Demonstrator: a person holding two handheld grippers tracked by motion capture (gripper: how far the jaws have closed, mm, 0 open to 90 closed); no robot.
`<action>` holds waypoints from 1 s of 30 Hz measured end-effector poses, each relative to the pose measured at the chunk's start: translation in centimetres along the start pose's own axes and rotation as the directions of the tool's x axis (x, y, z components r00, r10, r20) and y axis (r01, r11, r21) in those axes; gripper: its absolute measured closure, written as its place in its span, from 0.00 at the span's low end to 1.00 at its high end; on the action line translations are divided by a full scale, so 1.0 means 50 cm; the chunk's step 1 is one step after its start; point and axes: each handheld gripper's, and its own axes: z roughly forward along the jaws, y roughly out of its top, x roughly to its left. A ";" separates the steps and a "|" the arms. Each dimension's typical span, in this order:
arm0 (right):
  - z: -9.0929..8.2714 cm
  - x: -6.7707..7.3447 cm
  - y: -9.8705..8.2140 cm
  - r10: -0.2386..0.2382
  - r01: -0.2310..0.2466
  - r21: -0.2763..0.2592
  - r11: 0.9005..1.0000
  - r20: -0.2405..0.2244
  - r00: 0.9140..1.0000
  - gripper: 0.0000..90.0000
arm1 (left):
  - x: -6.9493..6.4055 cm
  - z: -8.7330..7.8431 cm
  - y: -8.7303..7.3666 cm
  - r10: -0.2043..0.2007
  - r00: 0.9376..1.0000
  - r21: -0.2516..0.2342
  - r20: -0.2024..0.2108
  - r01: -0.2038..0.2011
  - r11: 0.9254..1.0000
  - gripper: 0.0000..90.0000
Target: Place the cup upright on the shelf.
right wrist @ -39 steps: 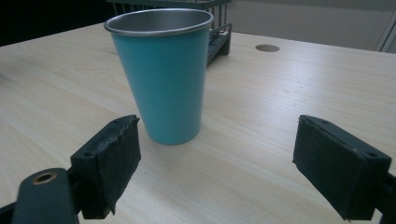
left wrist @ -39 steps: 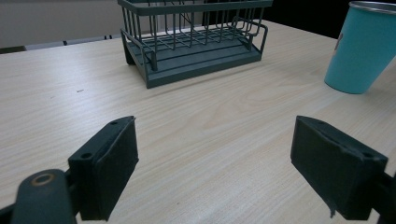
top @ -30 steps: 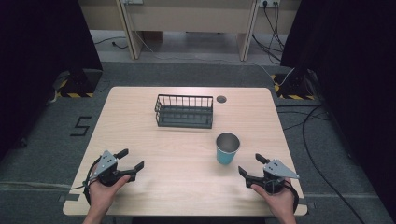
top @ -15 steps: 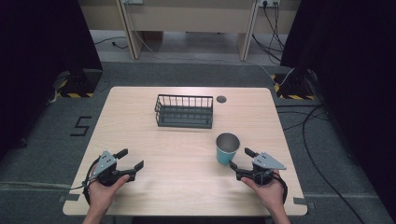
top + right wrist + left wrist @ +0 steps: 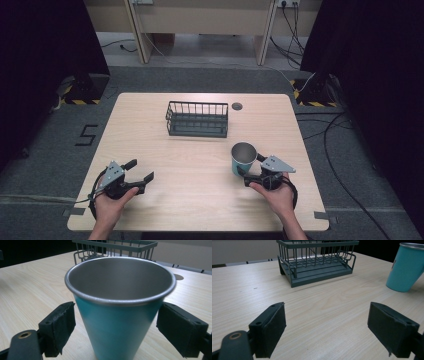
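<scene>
You are holding your right gripper (image 5: 248,175) with its jaws spread wide on either side of the teal metal cup (image 5: 120,312), neither pad touching the wall yet. The cup is standing upright on the wooden table (image 5: 200,200), its long axis vertical and its open mouth up, directly ahead of that gripper and between the jaws, so a straight squeeze should catch it. Your left gripper (image 5: 141,171) is resting well apart at the near left, jaws also spread and gripping nothing. Farther back, the dark wire basket (image 5: 197,120) is sitting beyond the cup.
</scene>
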 end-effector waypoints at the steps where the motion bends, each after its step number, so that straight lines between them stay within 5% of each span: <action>1: 0.004 0.001 0.001 0.005 -0.005 0.003 1.000 -0.003 1.000 0.17 | 0.000 0.000 0.000 0.000 1.000 0.000 0.000 0.000 1.000 0.16; 16: 0.033 -0.001 0.005 -0.012 0.013 0.010 1.000 -0.012 1.000 0.19 | 0.000 0.000 0.000 0.001 1.000 -0.001 0.003 -0.001 1.000 0.16; 30: 0.029 0.002 0.047 0.011 -0.012 -0.059 0.998 -0.028 1.000 0.19 | -0.001 0.000 0.001 0.001 1.000 -0.001 0.003 -0.001 1.000 0.16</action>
